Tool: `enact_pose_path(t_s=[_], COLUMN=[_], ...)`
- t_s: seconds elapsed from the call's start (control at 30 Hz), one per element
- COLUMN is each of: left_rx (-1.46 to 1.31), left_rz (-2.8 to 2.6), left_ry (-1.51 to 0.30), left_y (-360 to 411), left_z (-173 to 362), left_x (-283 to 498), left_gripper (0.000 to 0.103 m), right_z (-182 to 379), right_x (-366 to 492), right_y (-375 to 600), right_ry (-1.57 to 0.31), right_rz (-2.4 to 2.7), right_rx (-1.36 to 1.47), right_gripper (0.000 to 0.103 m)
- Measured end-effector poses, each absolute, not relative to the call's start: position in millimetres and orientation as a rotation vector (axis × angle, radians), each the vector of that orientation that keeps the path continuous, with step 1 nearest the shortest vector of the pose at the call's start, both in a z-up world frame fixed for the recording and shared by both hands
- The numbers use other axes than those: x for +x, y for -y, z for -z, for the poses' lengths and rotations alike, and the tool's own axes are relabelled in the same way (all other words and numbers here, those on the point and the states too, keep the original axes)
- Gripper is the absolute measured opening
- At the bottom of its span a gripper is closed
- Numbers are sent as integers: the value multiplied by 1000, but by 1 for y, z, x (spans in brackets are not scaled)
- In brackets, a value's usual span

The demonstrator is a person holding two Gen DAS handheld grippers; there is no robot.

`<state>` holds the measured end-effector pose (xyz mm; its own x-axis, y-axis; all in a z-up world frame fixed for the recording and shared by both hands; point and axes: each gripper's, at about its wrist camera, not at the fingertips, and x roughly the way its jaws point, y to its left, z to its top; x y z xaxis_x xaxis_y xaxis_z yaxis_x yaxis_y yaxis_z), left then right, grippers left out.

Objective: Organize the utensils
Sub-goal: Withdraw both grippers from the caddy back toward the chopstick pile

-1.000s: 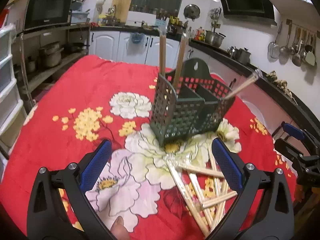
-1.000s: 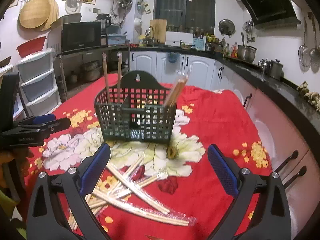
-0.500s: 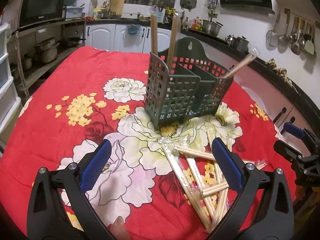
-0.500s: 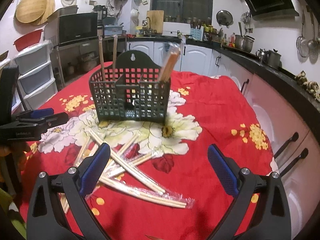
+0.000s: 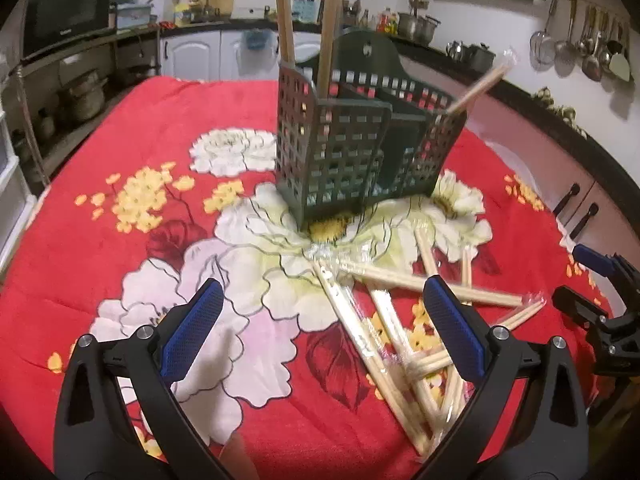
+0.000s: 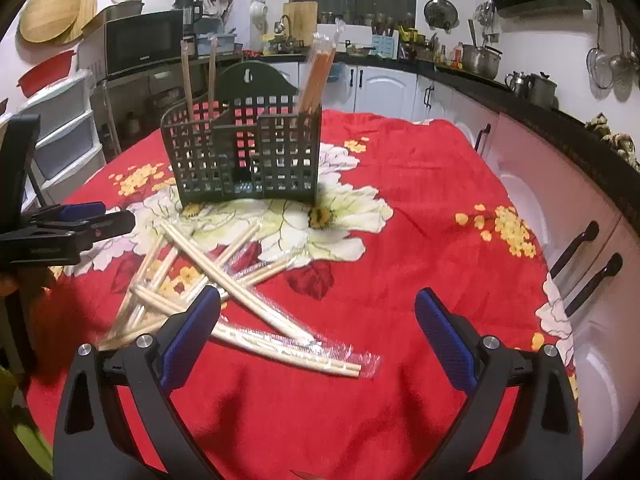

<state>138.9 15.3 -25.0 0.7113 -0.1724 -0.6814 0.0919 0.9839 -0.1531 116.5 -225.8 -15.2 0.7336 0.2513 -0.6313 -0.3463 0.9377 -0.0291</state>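
A dark green slotted utensil caddy (image 5: 360, 152) stands upright on the red flowered tablecloth (image 5: 160, 120); it also shows in the right wrist view (image 6: 244, 156). Three wrapped chopstick pairs stand in it: two at its left end (image 5: 286, 20) and one leaning at its right end (image 5: 480, 84). Several wrapped chopstick pairs lie in a loose pile (image 5: 400, 320) in front of the caddy, seen from the right too (image 6: 224, 280). My left gripper (image 5: 320, 332) is open and empty, just left of the pile. My right gripper (image 6: 316, 336) is open and empty above the pile's near end.
The right gripper's tips (image 5: 592, 292) show at the right edge of the left view; the left gripper (image 6: 68, 228) shows at the left of the right view. Kitchen counters (image 6: 560, 120) and cabinets ring the table. Storage drawers (image 6: 60, 128) stand at the left.
Both grippers have pulled back and lowered toward the chopstick pile, so the caddy looks farther and the pile nearer. Both stay open and empty.
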Motion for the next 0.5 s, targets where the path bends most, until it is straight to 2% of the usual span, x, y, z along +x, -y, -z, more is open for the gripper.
enact_pose_path(t_s=[0.2,0.37,0.5], left_rx=[-144,-160,-148], left_rz=[168,185,184], left_ry=[-814,-877,-894], left_y=[-20,-21,-19], left_z=[39,52,56], left_x=[147,160,171], left_gripper=[90,61,55], right_z=[23,29,35], right_x=[117,123,126], right_y=[230,239,248], right_ry=[-689,-721,-744], right_rz=[-335,-320,-302], right_rx=[-134,-98,-75], right_gripper=[95,86,82])
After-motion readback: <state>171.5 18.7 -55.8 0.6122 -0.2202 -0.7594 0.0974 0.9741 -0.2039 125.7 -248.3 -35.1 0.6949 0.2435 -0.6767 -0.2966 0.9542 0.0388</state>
